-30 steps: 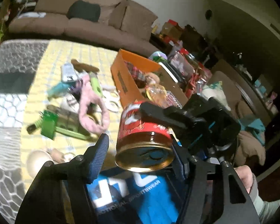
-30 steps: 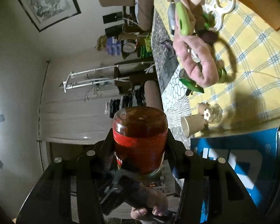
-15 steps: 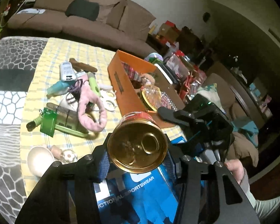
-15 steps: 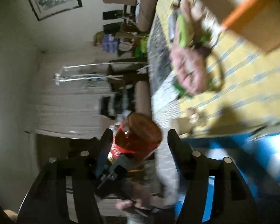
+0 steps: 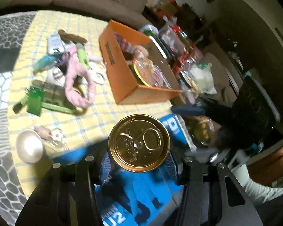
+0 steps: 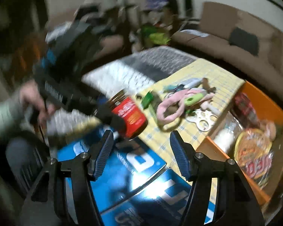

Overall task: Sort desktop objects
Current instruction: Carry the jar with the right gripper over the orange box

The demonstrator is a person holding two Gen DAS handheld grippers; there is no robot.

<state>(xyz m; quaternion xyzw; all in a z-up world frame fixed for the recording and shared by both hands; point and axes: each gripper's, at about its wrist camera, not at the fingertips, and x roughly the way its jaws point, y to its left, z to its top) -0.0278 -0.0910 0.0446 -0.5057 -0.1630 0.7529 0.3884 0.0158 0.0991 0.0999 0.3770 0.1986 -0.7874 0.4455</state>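
In the left wrist view, the left claw (image 5: 138, 162) holds a round metal can with a red label (image 5: 139, 143). Its two blue ribbed pads press on the can's sides. The can's shiny gold top faces the camera. It has a pull ring and small printed numbers on it. The can hangs over a blue box with white letters (image 5: 141, 197) at the near edge of the surface with the yellow checked cloth (image 5: 96, 116). Farther off on the cloth sits an open orange cardboard box (image 5: 122, 79) with packets inside. To its left lies a heap of small things, among them a pink fluffy band (image 5: 73, 81) and a green plastic clip (image 5: 34, 103). The other claw is a dark blur on the right.

In the right wrist view, the right claw (image 6: 141, 154) is wide open and holds nothing. Its jaws have just been opening. The can (image 6: 130, 116) is past its tips and does not touch them. It lies tilted, and you can see its red label with yellow marks and its dark gold rim. The left claw (image 6: 111, 118) grips it, held by a person's hand (image 6: 34, 101) in a pale sleeve. The picture is blurry. The blue box (image 6: 137, 169) is below, and the orange box (image 6: 254, 116) is on the right.
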